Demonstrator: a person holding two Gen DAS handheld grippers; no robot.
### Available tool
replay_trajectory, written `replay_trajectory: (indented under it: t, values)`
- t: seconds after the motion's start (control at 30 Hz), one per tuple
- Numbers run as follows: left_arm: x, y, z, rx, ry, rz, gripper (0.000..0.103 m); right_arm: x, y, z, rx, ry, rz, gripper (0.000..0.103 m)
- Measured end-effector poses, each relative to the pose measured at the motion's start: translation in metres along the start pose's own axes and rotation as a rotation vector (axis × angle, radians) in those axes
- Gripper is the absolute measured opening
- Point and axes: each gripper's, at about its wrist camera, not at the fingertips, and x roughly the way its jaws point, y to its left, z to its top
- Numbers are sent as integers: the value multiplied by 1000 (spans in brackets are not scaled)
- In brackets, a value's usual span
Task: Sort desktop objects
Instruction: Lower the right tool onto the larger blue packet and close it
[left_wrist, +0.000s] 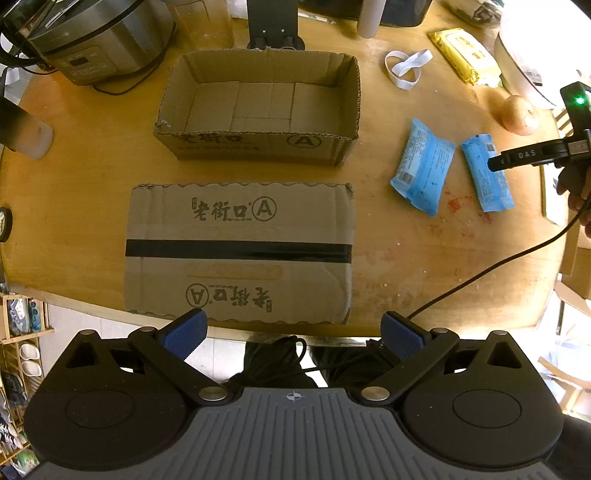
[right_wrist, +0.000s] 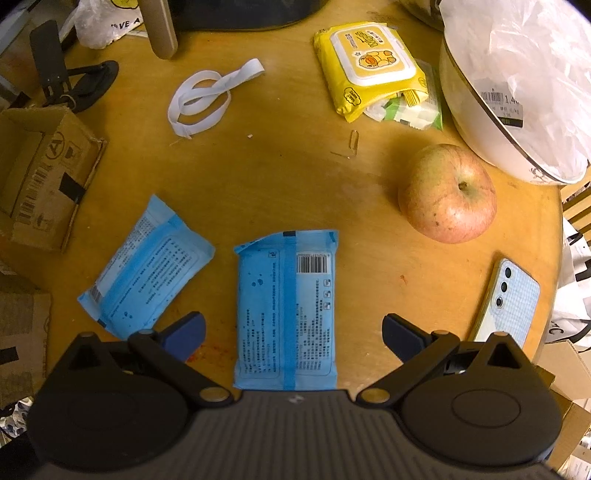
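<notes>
Pick-up step judged in hand: right gripper (right_wrist: 291, 334) held with jaws wide over near blue pack (right_wrist: 286, 314). Left gripper (left_wrist: 293, 332) spread, idle. Next: lowering, closing, transfer to box (left_wrist: 258, 107).

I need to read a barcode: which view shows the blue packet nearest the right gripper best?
The right wrist view: the blue packet lies flat between the open fingers, barcode facing up. The left wrist view shows it small, at the edge, partly behind the right gripper.
</notes>
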Motion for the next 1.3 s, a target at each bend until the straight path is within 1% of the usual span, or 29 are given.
replay_trajectory:
  t: [0.2,0.63,0.83,0.93,1.3]
  values:
    - [0,-1,0,2,3,4,103,7,-1,0,11,-9,5,103]
    - [2,-3,-1,5,12,14,103,42,1,-3,16,-7,18,103]
    - [2,-4,-1,5,14,16,103,57,1,-5,34,5,1,103]
    - [2,-4,0,5,16,18,103,60,5,-7,28,-2,-11,103]
    - [2,-5,1,11,12,15,103,60,6,-11,30,-10,-14,103]
